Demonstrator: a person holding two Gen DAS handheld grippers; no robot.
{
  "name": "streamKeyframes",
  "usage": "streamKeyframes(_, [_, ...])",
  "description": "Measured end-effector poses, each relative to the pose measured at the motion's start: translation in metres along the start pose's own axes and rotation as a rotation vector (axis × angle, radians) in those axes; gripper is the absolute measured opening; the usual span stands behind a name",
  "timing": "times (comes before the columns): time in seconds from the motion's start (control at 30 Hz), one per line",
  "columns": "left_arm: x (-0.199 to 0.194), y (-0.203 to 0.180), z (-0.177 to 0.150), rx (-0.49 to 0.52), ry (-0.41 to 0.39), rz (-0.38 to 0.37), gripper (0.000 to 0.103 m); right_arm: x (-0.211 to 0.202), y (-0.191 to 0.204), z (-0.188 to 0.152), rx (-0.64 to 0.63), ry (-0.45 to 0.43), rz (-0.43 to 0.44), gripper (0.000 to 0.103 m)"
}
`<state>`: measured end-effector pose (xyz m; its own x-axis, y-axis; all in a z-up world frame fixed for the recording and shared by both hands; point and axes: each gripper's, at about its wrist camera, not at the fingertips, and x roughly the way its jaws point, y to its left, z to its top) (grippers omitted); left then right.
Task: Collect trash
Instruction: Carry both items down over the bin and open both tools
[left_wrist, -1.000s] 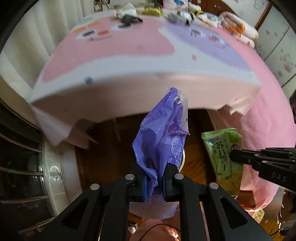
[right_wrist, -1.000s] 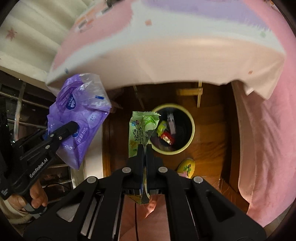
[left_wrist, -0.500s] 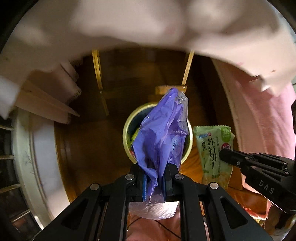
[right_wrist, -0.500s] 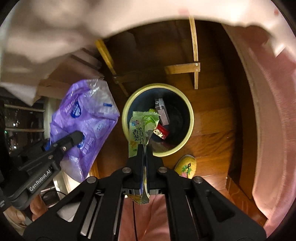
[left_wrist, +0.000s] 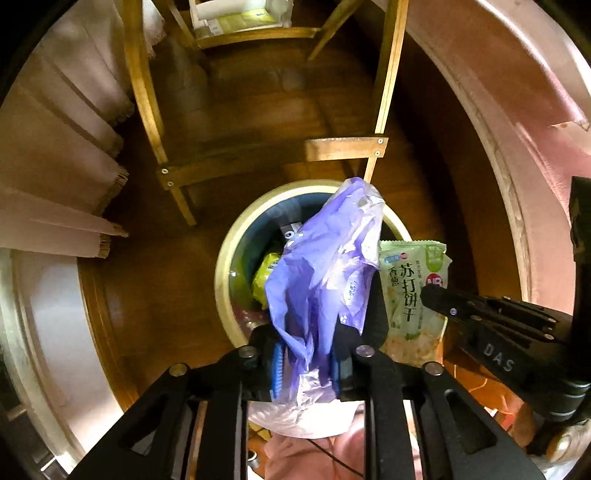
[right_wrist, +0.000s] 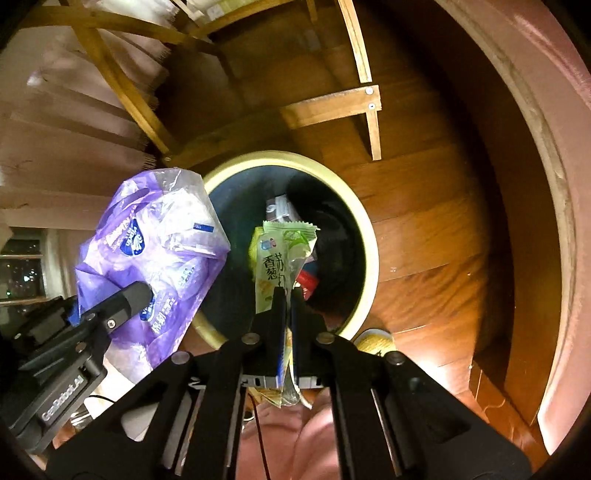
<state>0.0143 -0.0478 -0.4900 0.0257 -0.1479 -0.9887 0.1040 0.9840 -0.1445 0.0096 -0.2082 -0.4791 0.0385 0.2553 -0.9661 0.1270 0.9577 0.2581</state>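
View swung off bed, down to floor: bin now directly below. Left tongs pinch purple bag; right tongs pinch green wrapper, both over bin mouth. Release looks next.

left wrist: looks down, near bin | right wrist: same, shares bin

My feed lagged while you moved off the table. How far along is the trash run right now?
Partly done: the bin already holds a few wrappers. In hand: the left gripper has its jaws shut on the purple plastic bag, and the right gripper is shut on the green cracker packet; both hang over the bin's opening. Left: release both. More trash elsewhere cannot be judged from these views.
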Motion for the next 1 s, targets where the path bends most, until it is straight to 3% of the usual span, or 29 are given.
streamKeyframes(0.17, [0.017, 0.001, 0.006, 0.008, 0.013, -0.001, 0.051, 0.021, 0.0, 0.004, -0.029, 0.027, 0.0, 0.003])
streamKeyframes(0.23, [0.015, 0.003, 0.005, 0.012, 0.009, 0.004, 0.059, 0.025, 0.001, 0.006, -0.043, 0.028, -0.003, 0.015])
streamKeyframes(0.27, [0.015, 0.003, 0.005, 0.015, 0.008, 0.014, 0.065, 0.025, 0.002, 0.007, -0.049, 0.023, -0.005, 0.033])
streamKeyframes(0.3, [0.011, 0.005, 0.004, 0.016, 0.007, 0.017, 0.068, 0.024, 0.002, 0.007, -0.049, 0.016, 0.0, 0.042])
streamKeyframes(0.53, [-0.007, 0.014, 0.002, 0.01, -0.014, 0.045, 0.077, 0.008, 0.005, 0.012, -0.024, 0.002, 0.022, 0.042])
streamKeyframes(0.77, [-0.04, 0.021, 0.001, -0.016, -0.044, 0.037, 0.093, -0.025, 0.01, 0.011, -0.001, -0.017, 0.036, 0.042])
streamKeyframes(1.0, [-0.069, 0.021, -0.002, -0.015, -0.092, 0.014, 0.097, -0.05, 0.016, 0.005, -0.005, -0.032, 0.038, 0.043])
